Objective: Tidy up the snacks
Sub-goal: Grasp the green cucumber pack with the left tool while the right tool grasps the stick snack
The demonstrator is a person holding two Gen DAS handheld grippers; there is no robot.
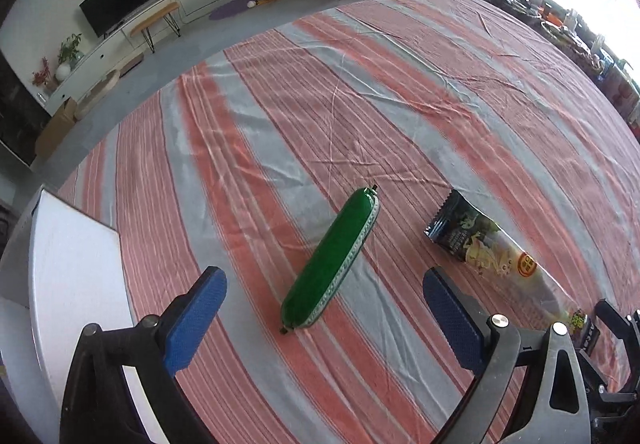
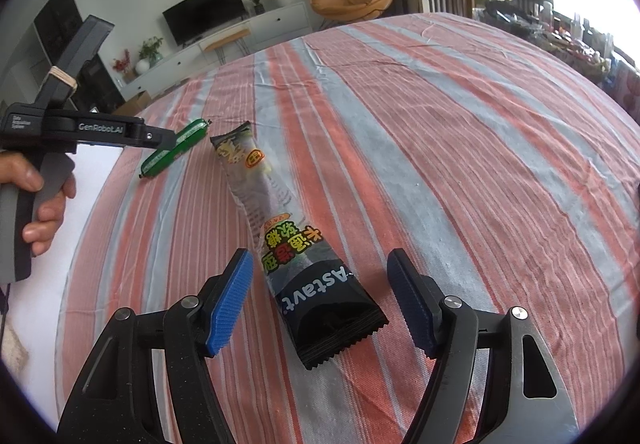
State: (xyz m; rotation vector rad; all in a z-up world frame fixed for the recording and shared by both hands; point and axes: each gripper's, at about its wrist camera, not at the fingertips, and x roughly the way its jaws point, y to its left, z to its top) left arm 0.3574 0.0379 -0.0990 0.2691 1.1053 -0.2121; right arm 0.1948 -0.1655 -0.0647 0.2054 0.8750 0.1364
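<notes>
A: In the left wrist view the left claw (image 1: pixel 324 320) stands wide and empty, with the green sausage (image 1: pixel 332 260) lying slantwise on the striped cloth (image 1: pixel 400 104) of the bench, just ahead of the blue pads and between their lines.

B: And the right claw (image 2: pixel 320 300)?

A: Also open, pads apart and not touching. The candy packet (image 2: pixel 288 240) lies lengthwise between them at lower centre of the right wrist view, its black crimped end nearest the camera.

B: What might go wrong?

A: The sausage looks round and glossy, so a pinch off its middle could likely squirt it sideways or roll it. The packet is flat and slack; pads closing on it may only crumple the film or drag the cloth up with it.

B: Anything else?

A: The two snacks lie near each other, so the claws could collide.
</notes>
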